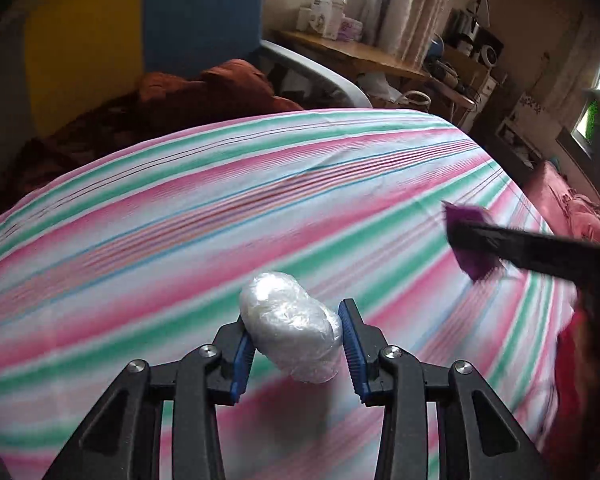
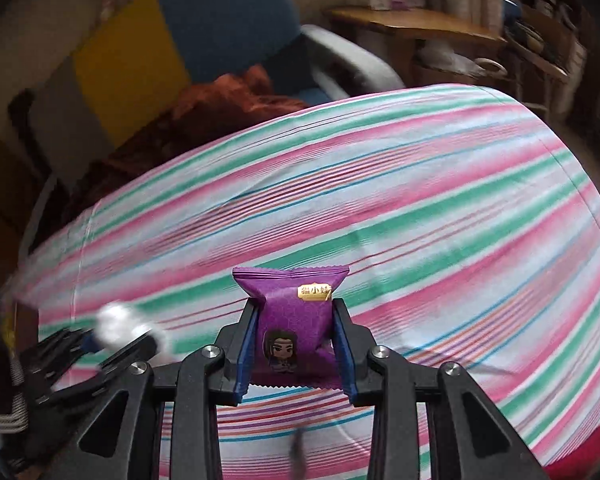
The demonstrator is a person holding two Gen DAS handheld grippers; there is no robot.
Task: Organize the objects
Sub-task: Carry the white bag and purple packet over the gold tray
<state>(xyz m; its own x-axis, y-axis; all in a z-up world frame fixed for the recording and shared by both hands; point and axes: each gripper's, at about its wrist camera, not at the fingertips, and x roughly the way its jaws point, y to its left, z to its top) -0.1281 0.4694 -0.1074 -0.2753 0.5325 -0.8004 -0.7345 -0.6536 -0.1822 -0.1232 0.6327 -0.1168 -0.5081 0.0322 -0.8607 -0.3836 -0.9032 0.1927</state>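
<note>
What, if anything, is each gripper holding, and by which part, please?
Left gripper clamps the clear-wrapped white bundle across its sides; right gripper pinches the purple snack packet by its side edges.

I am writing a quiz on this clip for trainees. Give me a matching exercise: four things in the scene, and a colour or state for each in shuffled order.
Things:
1. purple snack packet
2. clear-wrapped white bundle
3. sheet
4. chair back

Descriptions:
A. blue, behind the bed
B. striped pink, green and white
C. held between the pads of the left gripper
D. held between the pads of the right gripper

Pairs: 1-D, 2-C, 3-B, 4-A
</note>
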